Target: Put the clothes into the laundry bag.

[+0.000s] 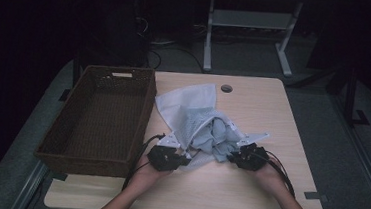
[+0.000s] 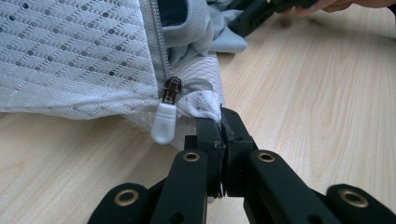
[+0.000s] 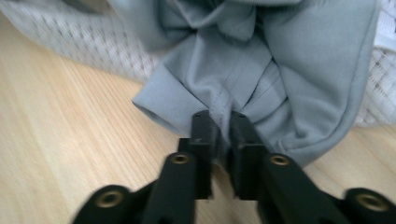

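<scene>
A white mesh laundry bag (image 1: 188, 112) lies on the wooden table with its zippered mouth toward me. A grey garment (image 1: 218, 134) bulges out of that mouth. My left gripper (image 1: 185, 160) is shut on the mesh edge (image 2: 205, 100) of the bag, just beside the white zipper pull (image 2: 163, 122). My right gripper (image 1: 230, 158) is shut on a fold of the grey garment (image 3: 261, 65); cloth is pinched between its jaws, near a cuff-like hem (image 3: 156, 105). The right gripper's fingers (image 2: 254, 16) also appear far off in the left gripper view.
A dark brown wicker basket (image 1: 139, 126) stands at the table's left, close beside the bag. A round cable hole (image 1: 226, 88) sits near the far edge. Bare wood (image 1: 216, 197) lies in front of the grippers. Table legs (image 1: 209, 36) stand on the dark floor beyond.
</scene>
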`<action>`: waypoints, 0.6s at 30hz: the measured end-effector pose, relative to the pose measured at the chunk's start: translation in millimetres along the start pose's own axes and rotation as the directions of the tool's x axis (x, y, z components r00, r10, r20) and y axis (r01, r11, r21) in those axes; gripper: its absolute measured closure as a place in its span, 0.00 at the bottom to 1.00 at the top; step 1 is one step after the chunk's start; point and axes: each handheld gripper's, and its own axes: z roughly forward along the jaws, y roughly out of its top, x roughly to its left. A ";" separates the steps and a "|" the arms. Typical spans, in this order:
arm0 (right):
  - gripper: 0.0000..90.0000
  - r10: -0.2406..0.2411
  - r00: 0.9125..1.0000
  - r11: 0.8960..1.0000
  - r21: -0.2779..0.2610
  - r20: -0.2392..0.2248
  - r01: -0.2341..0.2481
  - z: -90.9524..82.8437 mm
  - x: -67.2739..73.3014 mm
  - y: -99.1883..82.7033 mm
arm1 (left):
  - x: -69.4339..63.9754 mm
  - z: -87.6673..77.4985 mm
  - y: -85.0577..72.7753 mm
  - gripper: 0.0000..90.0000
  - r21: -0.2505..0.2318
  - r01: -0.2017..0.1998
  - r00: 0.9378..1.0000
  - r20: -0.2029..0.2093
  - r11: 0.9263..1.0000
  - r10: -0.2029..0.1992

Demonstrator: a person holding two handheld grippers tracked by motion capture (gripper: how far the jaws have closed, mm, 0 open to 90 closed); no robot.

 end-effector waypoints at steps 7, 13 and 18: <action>0.95 -0.009 0.997 0.993 -0.119 -0.081 -0.001 -18.3 8.2 11.2 | 0.3 0.1 0.1 0.97 0.000 -0.001 1.000 -0.005 1.000 0.001; 0.95 -0.080 0.989 0.981 -0.186 -0.123 0.057 -21.6 27.6 39.1 | -0.3 0.3 0.4 0.97 0.001 -0.003 1.000 -0.010 1.000 0.003; 0.95 -0.121 0.983 0.973 -0.211 -0.135 0.091 -12.3 39.8 63.3 | 0.4 0.3 0.4 0.97 0.001 -0.002 1.000 -0.012 1.000 0.002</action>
